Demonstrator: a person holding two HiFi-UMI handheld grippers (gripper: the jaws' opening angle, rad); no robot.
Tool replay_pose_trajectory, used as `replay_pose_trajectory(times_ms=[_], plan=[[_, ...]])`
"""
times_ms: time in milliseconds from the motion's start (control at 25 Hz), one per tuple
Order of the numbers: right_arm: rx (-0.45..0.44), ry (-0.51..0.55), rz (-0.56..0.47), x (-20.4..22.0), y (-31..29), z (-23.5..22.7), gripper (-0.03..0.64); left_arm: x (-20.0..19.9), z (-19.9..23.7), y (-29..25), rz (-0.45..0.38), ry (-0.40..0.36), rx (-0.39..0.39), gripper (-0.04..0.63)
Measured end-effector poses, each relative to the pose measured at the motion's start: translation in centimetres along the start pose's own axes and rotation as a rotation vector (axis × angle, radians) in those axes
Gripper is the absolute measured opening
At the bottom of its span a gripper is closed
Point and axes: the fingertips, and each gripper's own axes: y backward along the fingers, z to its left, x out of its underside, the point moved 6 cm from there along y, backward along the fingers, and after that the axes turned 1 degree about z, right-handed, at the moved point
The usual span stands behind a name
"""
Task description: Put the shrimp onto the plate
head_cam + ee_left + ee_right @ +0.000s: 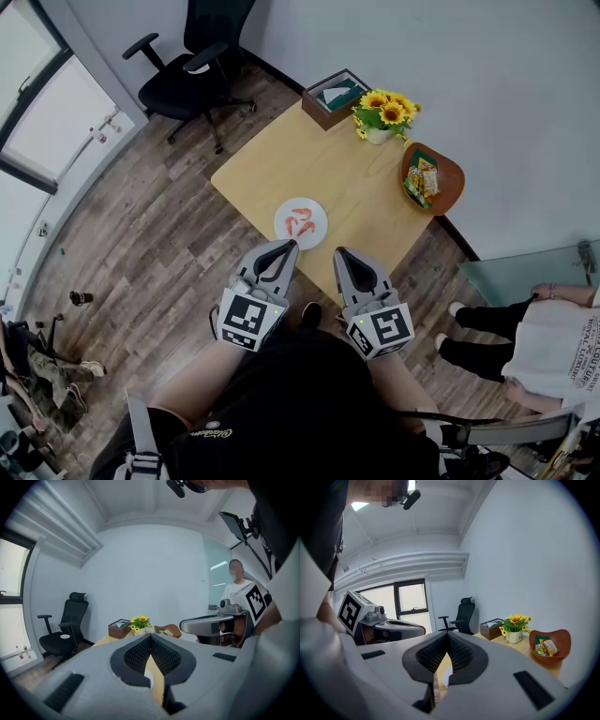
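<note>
While shrimp [300,225] lie plated, sunflowers [386,111] stand beyond.

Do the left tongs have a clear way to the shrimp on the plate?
Probably yes. The left tongs hang just short of the plate, and nothing stands between them and the shrimp. They are shut and empty, so they would need to open first.

Pale, plain walls [506,84] meet a grey-brown wood-plank floor [141,253]. A black swivel office chair [195,58] stands near the light wooden rectangular table [281,155]. Tall dark-framed windows [47,117] line the left side, bright with daylight, and a frosted glass panel [525,270] stands at the right.
</note>
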Motion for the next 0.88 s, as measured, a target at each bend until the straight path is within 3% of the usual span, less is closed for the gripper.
replay_pose_trajectory(times_ms=[880], plan=[[0.007, 0.008, 0.000, -0.26, 0.39, 0.69, 0.000, -0.35, -0.55, 0.61, -0.001, 0.007, 0.014, 0.005]])
